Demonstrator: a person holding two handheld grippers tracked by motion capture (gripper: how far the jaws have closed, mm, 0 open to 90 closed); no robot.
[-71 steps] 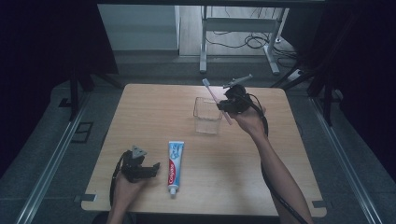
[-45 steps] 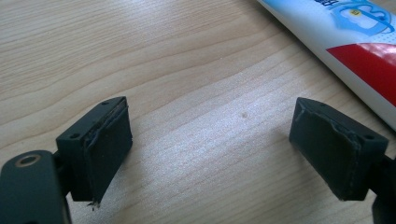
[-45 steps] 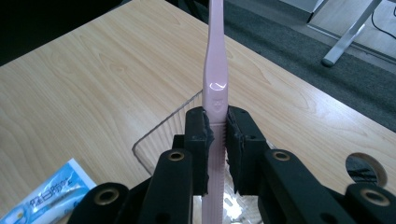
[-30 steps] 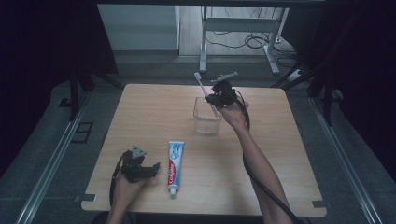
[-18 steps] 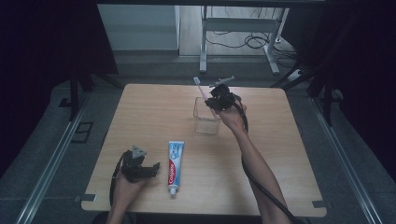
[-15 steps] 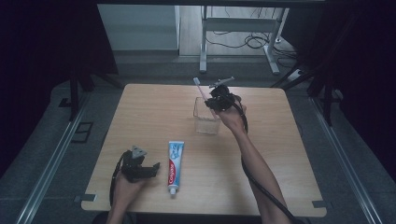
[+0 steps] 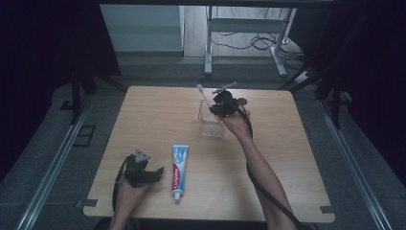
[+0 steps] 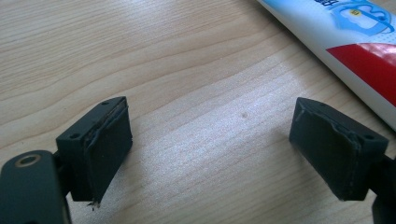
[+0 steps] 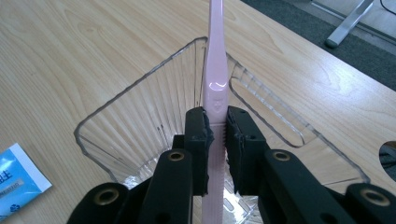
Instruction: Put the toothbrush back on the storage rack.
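Note:
My right gripper is shut on a pink toothbrush, pads pressed on its handle. It hangs over a clear ribbed plastic cup, and the brush's lower end dips inside the cup. In the high view that gripper sits just above the cup at the table's far middle, with the toothbrush slanting up and left. My left gripper rests open on the wood near the front left, nothing between its pads. A toothpaste tube lies just right of it, its edge showing.
The wooden table has bare room on the right half and at the back left. Beyond its far edge stand a metal frame and loose cables on the floor. Rails run along both sides of the table.
My right gripper has swung the toothbrush left from beside the cup to above it and lowered it, so the brush end now dips into the cup. The left gripper has stayed put.

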